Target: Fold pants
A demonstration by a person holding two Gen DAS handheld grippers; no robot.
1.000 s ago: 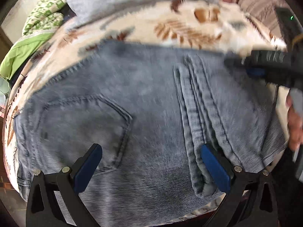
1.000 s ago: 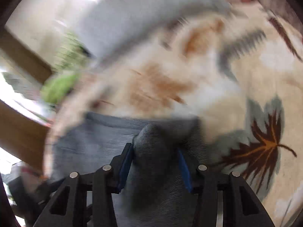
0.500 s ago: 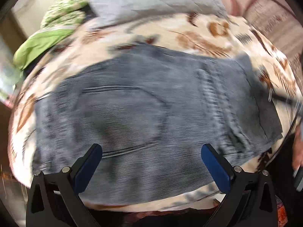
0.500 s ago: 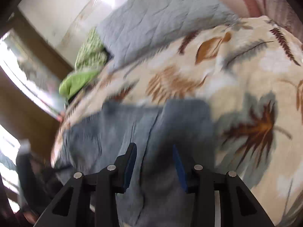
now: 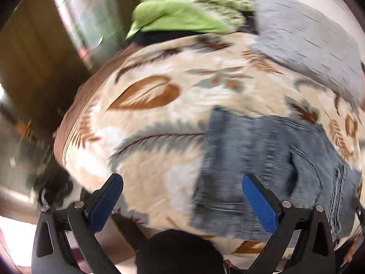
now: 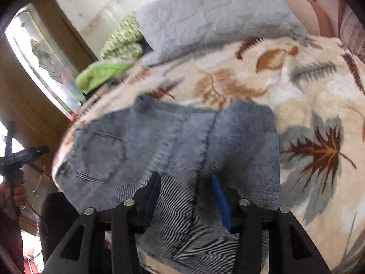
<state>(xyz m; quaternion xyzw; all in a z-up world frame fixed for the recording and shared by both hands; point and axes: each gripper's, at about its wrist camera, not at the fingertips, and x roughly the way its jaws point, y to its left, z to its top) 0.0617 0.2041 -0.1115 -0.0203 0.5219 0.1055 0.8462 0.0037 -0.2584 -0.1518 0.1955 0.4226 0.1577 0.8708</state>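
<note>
Grey-blue jeans (image 6: 182, 141) lie folded on a leaf-print bedspread (image 6: 308, 96), back pocket up at their left side. My right gripper (image 6: 186, 196) hovers just over their near part. Its jaws are opening, and the cloth lies below them, not pinched. In the left wrist view the jeans (image 5: 262, 171) lie off to the right. My left gripper (image 5: 182, 196) stands wide open over the bare bedspread (image 5: 148, 125) near the bed's left edge, holding nothing. From the right wrist it shows as a dark tool (image 6: 20, 157) in a hand (image 6: 13, 194), left of the bed.
A grey quilt (image 6: 216, 16) and green cloths (image 6: 100, 75) lie at the far end of the bed. A window and wooden frame (image 6: 41, 68) stand to the left. A pink pillow (image 6: 308, 11) sits at the back right. Something dark and round (image 5: 178, 251) sits below the left gripper.
The right gripper let go of the jeans fold, drew back and widened its jaws. The left gripper swung left off the jeans toward the bed's edge, staying open.
</note>
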